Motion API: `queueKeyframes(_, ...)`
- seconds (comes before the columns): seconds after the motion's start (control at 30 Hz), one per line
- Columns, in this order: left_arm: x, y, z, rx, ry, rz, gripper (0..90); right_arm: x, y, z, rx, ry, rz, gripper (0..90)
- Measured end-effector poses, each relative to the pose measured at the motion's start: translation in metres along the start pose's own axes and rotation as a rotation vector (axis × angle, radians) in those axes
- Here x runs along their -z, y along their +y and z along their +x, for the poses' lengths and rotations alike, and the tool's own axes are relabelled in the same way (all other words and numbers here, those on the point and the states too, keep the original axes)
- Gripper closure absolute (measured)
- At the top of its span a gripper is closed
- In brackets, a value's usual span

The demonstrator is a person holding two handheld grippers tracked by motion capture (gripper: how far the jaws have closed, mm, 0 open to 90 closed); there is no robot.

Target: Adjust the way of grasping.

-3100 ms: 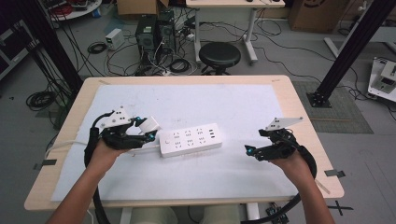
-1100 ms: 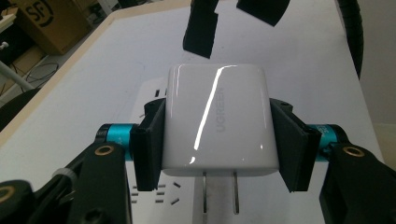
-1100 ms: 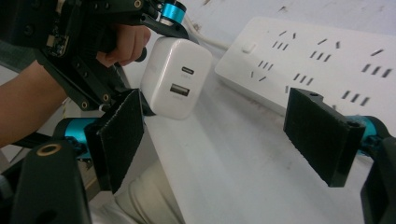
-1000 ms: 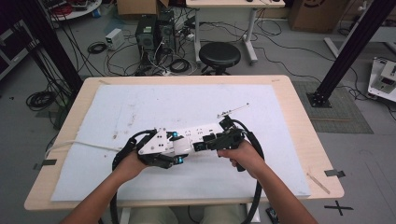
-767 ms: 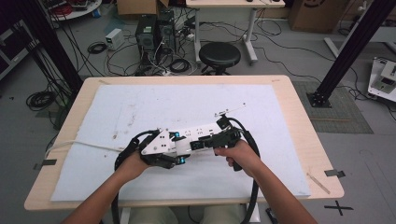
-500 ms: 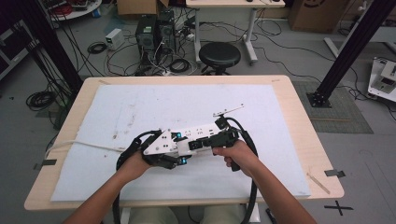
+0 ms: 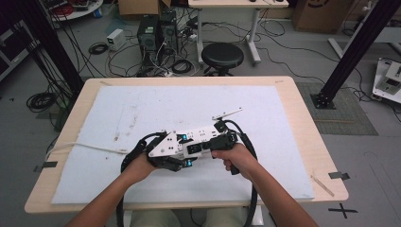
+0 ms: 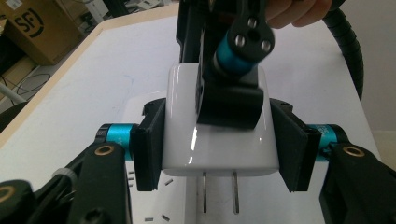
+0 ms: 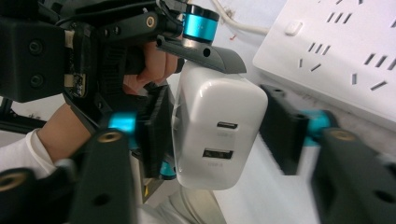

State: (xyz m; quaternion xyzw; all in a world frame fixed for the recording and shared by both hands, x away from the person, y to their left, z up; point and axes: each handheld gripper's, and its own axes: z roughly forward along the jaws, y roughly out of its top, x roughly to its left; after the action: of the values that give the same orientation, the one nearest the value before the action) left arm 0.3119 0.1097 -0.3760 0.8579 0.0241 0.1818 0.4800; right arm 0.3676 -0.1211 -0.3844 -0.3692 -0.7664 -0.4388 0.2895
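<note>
charger: white two-prong USB wall adapter, held off the counter near its front middle, just above the near end of the power strip. I read this as a handover or a shared grip before plugging in.
left gripper: my jaws are closed on the adapter's two side faces, pads flat against it. Prongs point toward the camera and down at the strip.
right gripper: jaws straddle the adapter's port end, which shows two ports. Left pad looks on or nearly on the body. Right pad stands just clear with a visible gap, so I call it open, not gripping yet.
risk 1: if I release left before right closes fully, the adapter drops onto the strip. Cause is that gap on one side.
risk 2: both grippers pinching on crossing axes could twist the glossy body out of the pads. It looks slippery.
risk 3: in the left gripper view the other jaw's tip lies over the adapter's top face. Closing there could shove the adapter sideways and cock the prongs off the slots.
risk 4: the grippers are crowded and could knock each other.
left hand: low, forearm coming in from bottom left, gripper aimed right.
right hand: forearm from bottom right, gripper aimed left at the other, cable looped behind the wrist.
strip: lies flat under both grippers, cord trailing off the left edge.
</note>
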Motion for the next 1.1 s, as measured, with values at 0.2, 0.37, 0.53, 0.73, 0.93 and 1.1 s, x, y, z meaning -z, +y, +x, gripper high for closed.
queueKeyframes(0.2,-0.001,-0.001,0.000,0.009,0.001,0.006,37.0,0.000,-0.001,-0.002,-0.012,0.005,-0.004,61.3)
queueKeyframes(0.37,0.004,-0.005,0.001,0.064,0.006,0.005,21.9,0.007,-0.003,-0.003,0.004,-0.023,-0.031,62.9)
queueKeyframes(0.53,0.011,-0.017,0.001,0.104,0.033,0.013,21.9,0.019,-0.007,-0.006,0.031,-0.056,-0.073,63.2)
queueKeyframes(0.73,0.023,-0.035,0.004,0.201,0.100,0.011,21.9,0.036,-0.015,-0.006,0.137,-0.169,-0.120,63.2)
queueKeyframes(0.93,0.037,-0.045,0.008,0.284,0.184,-0.013,21.9,0.049,-0.022,-0.001,0.268,-0.298,-0.130,63.2)
queueKeyframes(1.1,0.047,-0.052,0.011,0.330,0.235,-0.033,21.9,0.059,-0.029,-0.002,0.329,-0.416,-0.111,63.2)
